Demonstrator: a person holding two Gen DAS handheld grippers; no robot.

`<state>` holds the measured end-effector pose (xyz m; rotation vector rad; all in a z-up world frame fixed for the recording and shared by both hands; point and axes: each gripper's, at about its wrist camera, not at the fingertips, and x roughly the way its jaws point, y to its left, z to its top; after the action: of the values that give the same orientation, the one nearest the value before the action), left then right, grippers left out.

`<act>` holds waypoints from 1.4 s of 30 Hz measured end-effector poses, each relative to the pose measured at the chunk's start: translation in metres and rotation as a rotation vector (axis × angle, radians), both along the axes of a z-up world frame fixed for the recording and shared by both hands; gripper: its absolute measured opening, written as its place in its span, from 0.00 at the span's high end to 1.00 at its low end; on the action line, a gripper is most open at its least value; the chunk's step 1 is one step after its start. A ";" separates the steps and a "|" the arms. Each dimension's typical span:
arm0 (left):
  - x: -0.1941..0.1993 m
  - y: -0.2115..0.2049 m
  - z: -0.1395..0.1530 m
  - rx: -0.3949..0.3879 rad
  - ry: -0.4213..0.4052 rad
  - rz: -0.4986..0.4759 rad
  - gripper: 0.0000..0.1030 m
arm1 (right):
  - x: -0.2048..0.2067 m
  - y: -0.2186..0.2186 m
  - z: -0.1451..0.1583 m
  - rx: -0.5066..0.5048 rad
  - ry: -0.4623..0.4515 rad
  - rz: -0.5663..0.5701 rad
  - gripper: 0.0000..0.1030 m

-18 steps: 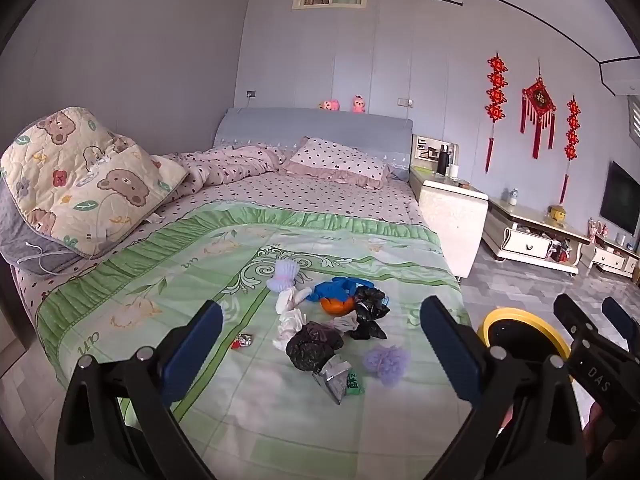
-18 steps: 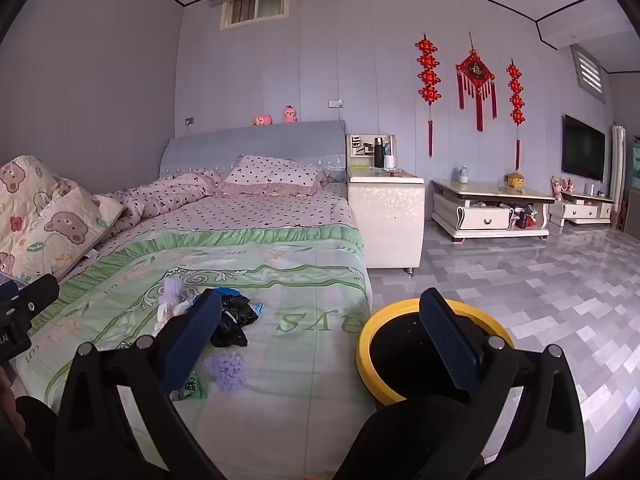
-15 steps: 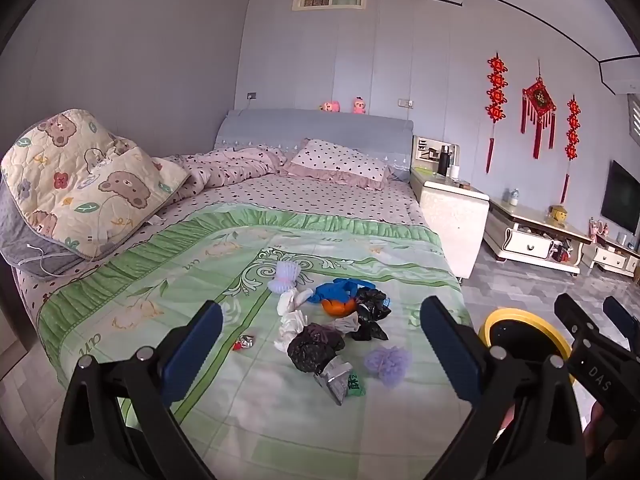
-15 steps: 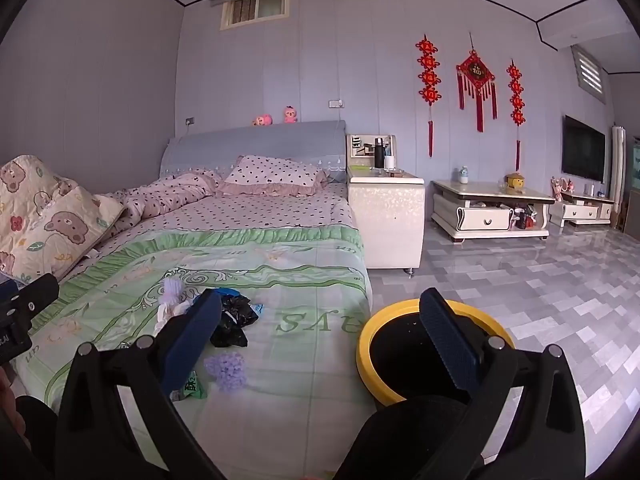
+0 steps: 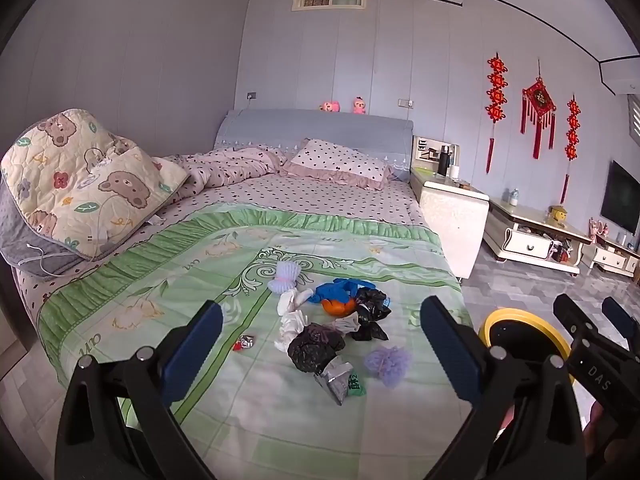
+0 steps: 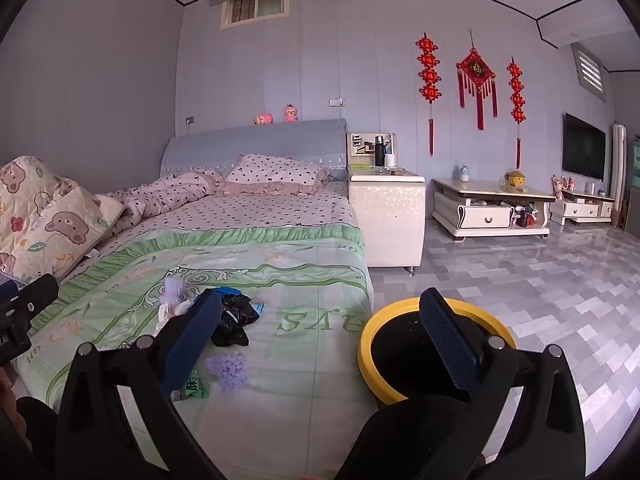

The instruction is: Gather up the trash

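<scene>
Now: both sets of fingers wide apart, nothing held — left gripper [image 5: 320, 344], right gripper [image 6: 320, 332]. Trash [image 5: 328, 328] piled mid-bed, on green cover. Bin [image 6: 372, 344] on floor beside bed. Best taken one pc at a time, loose outer bits 1st; soft bags to be pinched low.

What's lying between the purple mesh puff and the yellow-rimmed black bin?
Only bare green floral bedspread, then the bed's edge, between purple mesh puff and yellow-rimmed black bin; clearest in the right wrist view.
</scene>
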<state>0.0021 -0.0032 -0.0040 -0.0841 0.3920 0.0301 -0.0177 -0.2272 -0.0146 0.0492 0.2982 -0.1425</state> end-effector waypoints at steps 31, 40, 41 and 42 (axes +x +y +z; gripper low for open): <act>-0.002 0.001 -0.001 -0.003 0.004 -0.004 0.07 | 0.007 -0.004 -0.008 0.015 0.022 0.001 0.08; -0.002 0.003 -0.006 -0.005 0.009 -0.006 0.07 | 0.008 -0.003 -0.008 0.013 0.023 0.002 0.08; -0.002 0.003 -0.006 -0.006 0.010 -0.007 0.07 | 0.008 -0.004 -0.008 0.013 0.023 0.002 0.08; -0.002 0.002 -0.005 -0.005 0.010 -0.006 0.07 | 0.008 -0.003 -0.008 0.015 0.024 0.001 0.08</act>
<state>0.0003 -0.0008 -0.0091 -0.0879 0.4027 0.0240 -0.0097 -0.2306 -0.0225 0.0625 0.3237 -0.1394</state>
